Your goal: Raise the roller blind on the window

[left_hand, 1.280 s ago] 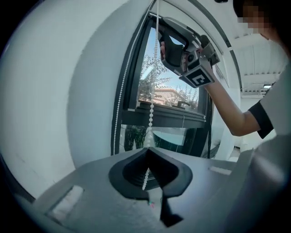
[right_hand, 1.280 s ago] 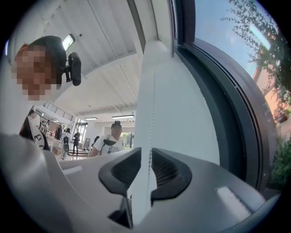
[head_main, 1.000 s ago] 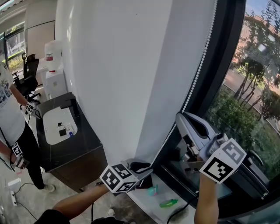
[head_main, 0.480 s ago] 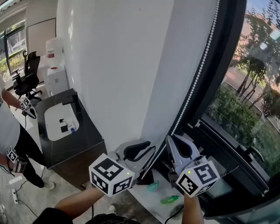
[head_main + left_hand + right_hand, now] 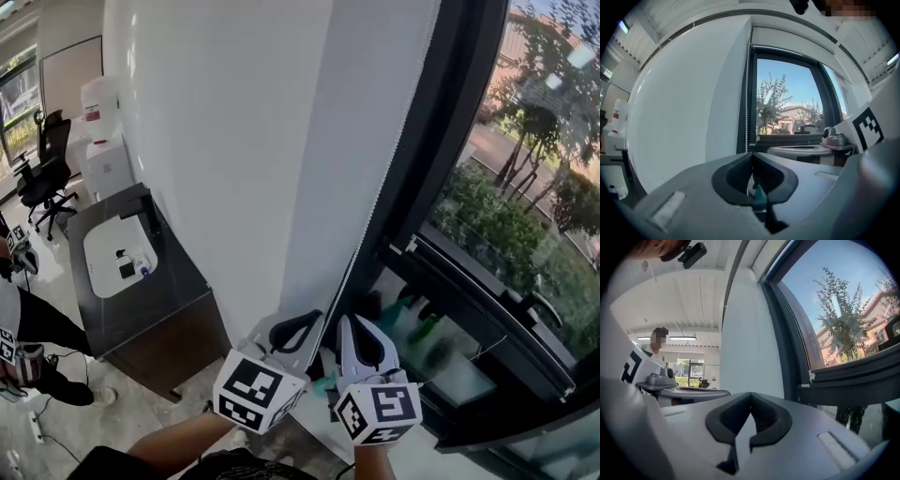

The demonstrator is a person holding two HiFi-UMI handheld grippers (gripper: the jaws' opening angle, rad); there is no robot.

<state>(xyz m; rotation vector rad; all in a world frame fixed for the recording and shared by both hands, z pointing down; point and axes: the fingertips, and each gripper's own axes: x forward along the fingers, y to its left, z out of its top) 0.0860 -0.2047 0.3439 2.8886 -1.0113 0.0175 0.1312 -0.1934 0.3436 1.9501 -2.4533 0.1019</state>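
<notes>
One slim white bead chain (image 5: 746, 117)

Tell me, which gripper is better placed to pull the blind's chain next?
Left, probably. The left gripper has just closed where the bead chain runs into its jaws. The right gripper is shut too, but its view shows no chain.

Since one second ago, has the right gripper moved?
Yes. In the head view the right gripper has come down and leftward. It was in front of the lower window frame, and now it sits low beside the bead chain.
</notes>
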